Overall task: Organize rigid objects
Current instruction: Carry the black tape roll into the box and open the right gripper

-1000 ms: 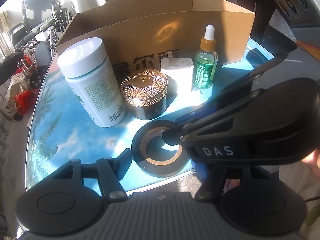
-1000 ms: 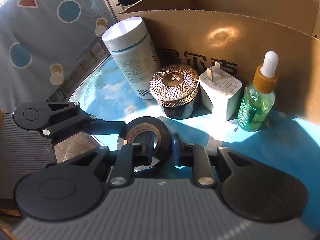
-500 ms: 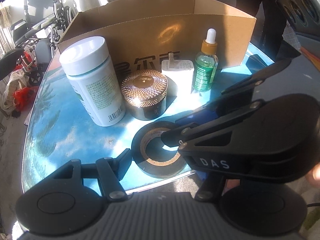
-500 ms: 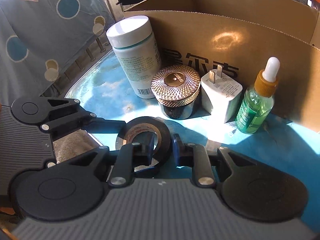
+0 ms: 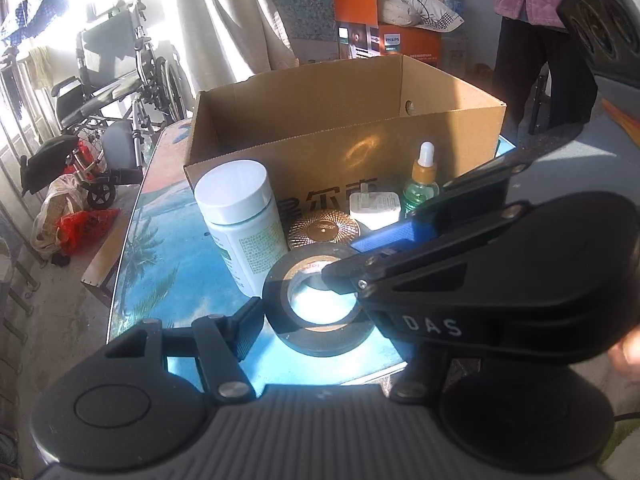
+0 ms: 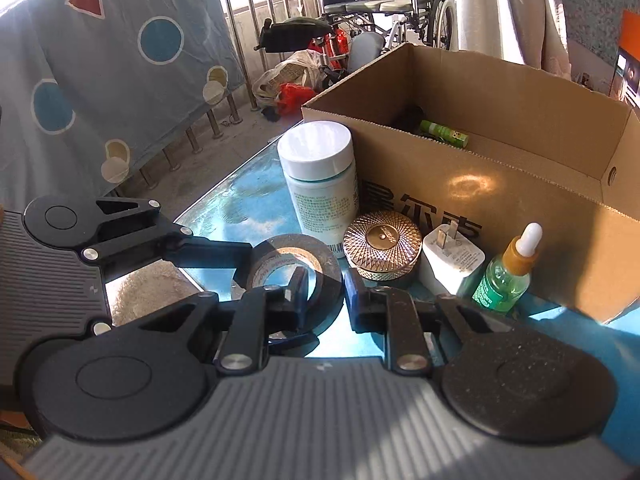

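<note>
Our right gripper (image 6: pixel 324 294) is clamped on the black tape roll's (image 6: pixel 294 258) near wall, one finger inside the ring, one outside. Roll sits at the table (image 6: pixel 240 204) edge. Left gripper (image 5: pixel 316 312) spread wide beside it, its right finger hidden. Right gripper body reads "DAS"; background carton (image 5: pixel 408 42) reads "PHILIPS". Cardboard box (image 6: pixel 500 184) print partly blocked.

- Cardboard box (image 6: pixel 500 184) at upper right of the right wrist frame, on the table (image 6: pixel 240 204).
- In front of box, in a row from left to right: white-capped bottle (image 6: pixel 320 176), round jar (image 6: pixel 382 248), charger plug (image 6: pixel 452 262), dropper bottle (image 6: pixel 508 276).
- Tape roll (image 6: pixel 296 264) at lower centre, before bottle and jar.
- Green tube (image 6: pixel 444 133) inside box.
</note>
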`<move>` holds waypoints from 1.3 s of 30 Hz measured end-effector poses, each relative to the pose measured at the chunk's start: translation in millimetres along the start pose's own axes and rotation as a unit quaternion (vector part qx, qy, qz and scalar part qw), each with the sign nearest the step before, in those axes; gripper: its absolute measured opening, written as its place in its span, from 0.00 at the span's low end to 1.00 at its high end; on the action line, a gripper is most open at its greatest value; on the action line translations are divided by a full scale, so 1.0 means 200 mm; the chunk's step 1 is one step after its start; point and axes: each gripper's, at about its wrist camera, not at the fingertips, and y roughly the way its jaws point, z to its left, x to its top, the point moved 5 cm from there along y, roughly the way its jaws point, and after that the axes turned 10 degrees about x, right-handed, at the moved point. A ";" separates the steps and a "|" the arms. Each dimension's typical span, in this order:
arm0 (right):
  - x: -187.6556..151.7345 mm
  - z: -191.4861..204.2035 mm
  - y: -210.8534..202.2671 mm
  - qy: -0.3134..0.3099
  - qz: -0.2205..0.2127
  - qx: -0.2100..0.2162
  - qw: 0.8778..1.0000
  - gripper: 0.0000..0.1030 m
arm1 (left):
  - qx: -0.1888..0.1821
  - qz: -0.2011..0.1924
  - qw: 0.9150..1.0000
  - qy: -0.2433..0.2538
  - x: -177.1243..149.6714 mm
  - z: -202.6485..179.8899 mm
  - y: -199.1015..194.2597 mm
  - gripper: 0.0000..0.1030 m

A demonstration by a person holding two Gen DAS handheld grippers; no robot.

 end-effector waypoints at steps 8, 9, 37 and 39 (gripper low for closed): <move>0.25 0.06 -0.19 -0.049 -0.058 -0.008 0.997 0.18 | 0.034 -0.066 0.997 0.006 0.22 0.08 -0.13 0.64; 0.29 0.06 -0.21 -0.054 -0.065 -0.010 0.996 0.18 | 0.038 -0.075 0.996 0.008 0.27 0.08 -0.15 0.64; 0.82 -1.01 0.22 0.126 0.127 0.062 0.982 0.21 | -0.108 0.185 0.976 0.041 0.91 0.07 0.82 0.64; 0.77 -1.05 0.33 0.149 0.152 0.070 0.975 0.21 | -0.107 0.206 0.972 0.046 0.91 0.06 0.90 0.64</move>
